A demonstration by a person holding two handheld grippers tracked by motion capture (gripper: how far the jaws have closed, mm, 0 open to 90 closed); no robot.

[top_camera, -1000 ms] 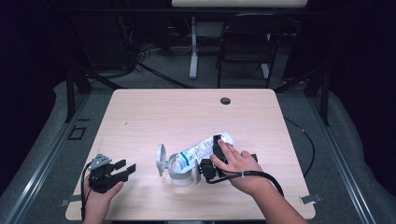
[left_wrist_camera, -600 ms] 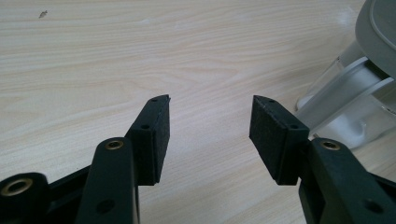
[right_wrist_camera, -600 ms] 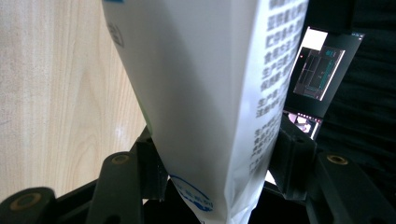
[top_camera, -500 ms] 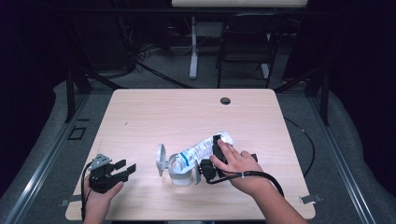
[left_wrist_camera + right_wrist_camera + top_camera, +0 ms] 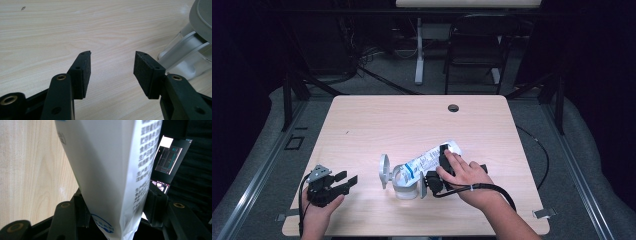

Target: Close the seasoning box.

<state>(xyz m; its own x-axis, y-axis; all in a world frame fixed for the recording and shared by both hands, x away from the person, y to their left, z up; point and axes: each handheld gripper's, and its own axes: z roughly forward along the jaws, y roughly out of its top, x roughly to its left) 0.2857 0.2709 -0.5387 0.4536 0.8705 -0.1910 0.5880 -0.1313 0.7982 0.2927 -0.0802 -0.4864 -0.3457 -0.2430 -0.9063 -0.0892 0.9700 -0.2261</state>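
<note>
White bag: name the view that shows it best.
High view: the whole white bag shows, tilted into the clear container, gripped by the right tongs. Right gripper view shows its printed side close up; left gripper view, the container.

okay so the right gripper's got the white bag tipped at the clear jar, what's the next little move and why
Probably tip the bag a little steeper. The right gripper clamps it, its lower end at the open jar, lid swung aside. The left gripper waits open, apart.

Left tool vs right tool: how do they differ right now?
The left tool is open with nothing between its pads; the right tool is clamped on a white bag. The left sits apart near the table edge; the right is beside the clear container. Both have black jaws.
</note>
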